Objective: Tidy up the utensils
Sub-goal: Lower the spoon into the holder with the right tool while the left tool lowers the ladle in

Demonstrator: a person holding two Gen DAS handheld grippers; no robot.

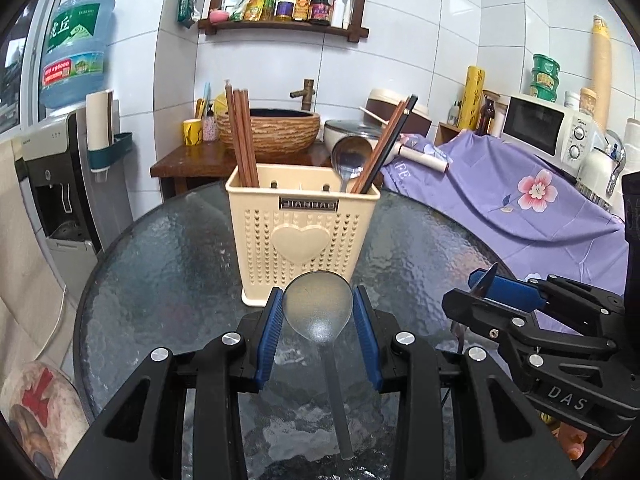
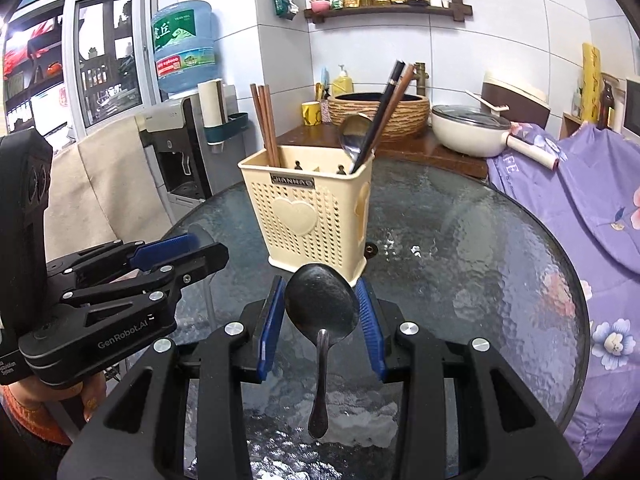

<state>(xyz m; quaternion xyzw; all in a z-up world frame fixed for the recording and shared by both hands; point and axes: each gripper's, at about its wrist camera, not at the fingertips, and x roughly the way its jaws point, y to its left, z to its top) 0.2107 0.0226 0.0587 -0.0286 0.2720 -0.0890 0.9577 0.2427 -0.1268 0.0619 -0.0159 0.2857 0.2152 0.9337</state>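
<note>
In my left gripper (image 1: 318, 332) I hold a translucent plastic spoon (image 1: 318, 312), its bowl pinched between the two blue pads (image 1: 267, 336) and its handle running back toward me above the glass. Straight ahead of that gripper, just past the spoon's bowl, stands the cream utensil holder (image 1: 303, 228) with a heart on its front, set on the round textured glass table (image 1: 160, 264). Brown chopsticks (image 1: 241, 136) stand upright in its left compartment; a metal spoon (image 1: 348, 158) and more chopsticks (image 1: 386, 144) lean in its right one.

My right gripper (image 2: 322, 316) grips a dark metal spoon (image 2: 321, 300) the same way, bowl clamped between the pads, handle hanging down toward me. The holder (image 2: 310, 216) sits just ahead of it and slightly left. My left gripper (image 2: 176, 250) shows off to the left of the right one, beside it over the table edge.
</note>
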